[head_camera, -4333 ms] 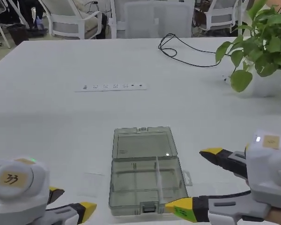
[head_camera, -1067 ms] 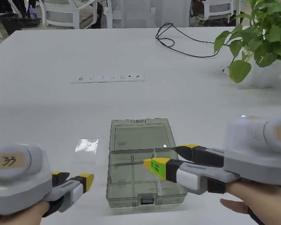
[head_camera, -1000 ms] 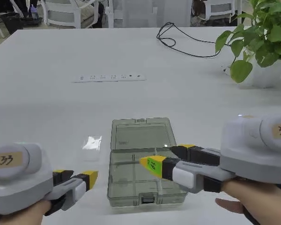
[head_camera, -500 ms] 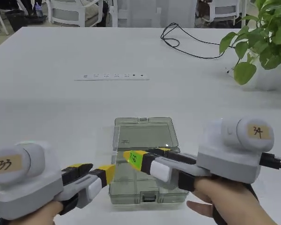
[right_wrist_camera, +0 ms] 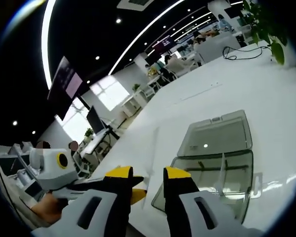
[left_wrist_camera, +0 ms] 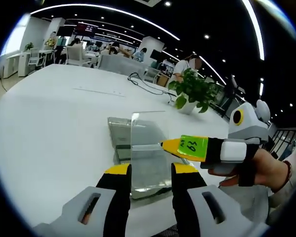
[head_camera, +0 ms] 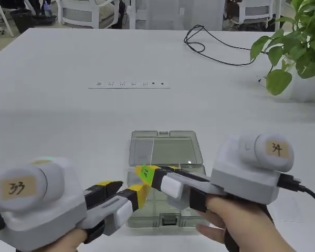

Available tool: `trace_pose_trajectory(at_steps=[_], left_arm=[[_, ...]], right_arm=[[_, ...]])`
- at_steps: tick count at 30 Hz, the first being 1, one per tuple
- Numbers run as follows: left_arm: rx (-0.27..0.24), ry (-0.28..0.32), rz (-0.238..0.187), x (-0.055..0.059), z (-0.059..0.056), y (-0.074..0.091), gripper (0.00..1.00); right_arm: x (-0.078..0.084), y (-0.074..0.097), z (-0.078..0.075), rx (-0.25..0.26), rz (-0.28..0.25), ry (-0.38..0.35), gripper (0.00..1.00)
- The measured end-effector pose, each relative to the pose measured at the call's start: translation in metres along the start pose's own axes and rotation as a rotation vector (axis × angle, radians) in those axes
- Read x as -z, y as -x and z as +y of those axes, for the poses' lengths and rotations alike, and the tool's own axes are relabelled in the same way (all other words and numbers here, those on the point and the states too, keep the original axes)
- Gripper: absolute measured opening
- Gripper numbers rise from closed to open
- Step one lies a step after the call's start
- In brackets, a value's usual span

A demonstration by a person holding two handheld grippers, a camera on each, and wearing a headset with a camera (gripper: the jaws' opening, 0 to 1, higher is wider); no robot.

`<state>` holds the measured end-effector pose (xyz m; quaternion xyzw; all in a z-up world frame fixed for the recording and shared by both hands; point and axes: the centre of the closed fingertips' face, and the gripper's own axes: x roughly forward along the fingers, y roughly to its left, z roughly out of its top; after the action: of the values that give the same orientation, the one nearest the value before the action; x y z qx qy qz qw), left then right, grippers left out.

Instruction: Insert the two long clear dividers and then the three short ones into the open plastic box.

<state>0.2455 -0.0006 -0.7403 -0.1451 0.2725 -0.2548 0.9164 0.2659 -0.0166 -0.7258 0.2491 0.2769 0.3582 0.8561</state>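
Observation:
The open smoky plastic box (head_camera: 165,149) lies on the white table, its lid flat behind the tray. One clear divider (right_wrist_camera: 221,170) stands lengthwise in the tray (right_wrist_camera: 212,163). My left gripper (left_wrist_camera: 150,169) is shut on another clear divider (left_wrist_camera: 148,148), clasping its side edges and holding it upright above the table. My right gripper (right_wrist_camera: 148,173) has its jaws slightly apart astride that divider's thin edge (right_wrist_camera: 154,148); its green-labelled finger (left_wrist_camera: 190,146) lies against the sheet. In the head view the left gripper (head_camera: 127,188) and right gripper (head_camera: 156,170) meet at the box's front left corner.
A white power strip (head_camera: 128,84) lies mid-table. A potted plant (head_camera: 294,47) and a black cable (head_camera: 210,44) are at the far right. A small clear piece (right_wrist_camera: 256,183) lies beside the box. Chairs stand beyond the table.
The clear divider that lay on the table left of the box is now up in my left gripper. My right gripper has narrowed and swung left across the box to meet it.

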Motion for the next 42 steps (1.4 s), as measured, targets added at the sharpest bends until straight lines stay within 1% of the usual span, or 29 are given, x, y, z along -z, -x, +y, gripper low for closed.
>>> trace_pose_trajectory(at_steps=[5,11,16,19,22,24,31,34,37,38,39,42], left_arm=[[0.022,0.003,0.004,0.001,-0.007,-0.003,0.3],[0.038,0.013,0.002,0.0,-0.011,-0.004,0.3],[0.046,0.018,0.003,-0.001,-0.013,-0.004,0.3],[0.046,0.016,0.008,0.0,-0.015,-0.004,0.3],[0.044,0.017,0.009,0.001,-0.015,-0.004,0.3],[0.045,0.022,0.01,0.001,-0.015,-0.004,0.3],[0.041,0.039,0.018,0.003,-0.015,-0.003,0.31],[0.059,0.021,0.026,0.004,-0.017,-0.003,0.33],[0.09,-0.002,0.024,0.003,-0.023,-0.001,0.41],[0.093,-0.011,0.021,0.002,-0.024,0.0,0.42],[0.094,-0.041,0.018,0.001,-0.025,0.002,0.43],[0.085,-0.123,0.03,0.003,-0.023,0.005,0.5]], right_arm=[[0.0,-0.001,-0.003,0.012,-0.008,-0.01,0.19],[0.001,-0.002,-0.009,0.03,-0.007,-0.052,0.15],[0.001,-0.003,-0.01,0.024,-0.012,-0.09,0.13],[0.002,-0.003,-0.009,0.021,-0.013,-0.105,0.09],[0.001,-0.003,-0.009,0.022,-0.017,-0.117,0.08],[0.002,-0.003,-0.008,0.017,-0.017,-0.145,0.07],[0.004,-0.003,-0.006,0.015,-0.002,-0.15,0.07],[0.004,-0.003,-0.007,0.018,0.007,-0.157,0.07],[0.001,-0.001,-0.011,0.049,0.01,-0.141,0.06],[0.0,-0.001,-0.012,0.053,0.019,-0.142,0.06],[-0.001,0.0,-0.013,0.06,0.022,-0.147,0.06],[-0.001,0.002,-0.017,0.076,0.041,-0.158,0.06]])
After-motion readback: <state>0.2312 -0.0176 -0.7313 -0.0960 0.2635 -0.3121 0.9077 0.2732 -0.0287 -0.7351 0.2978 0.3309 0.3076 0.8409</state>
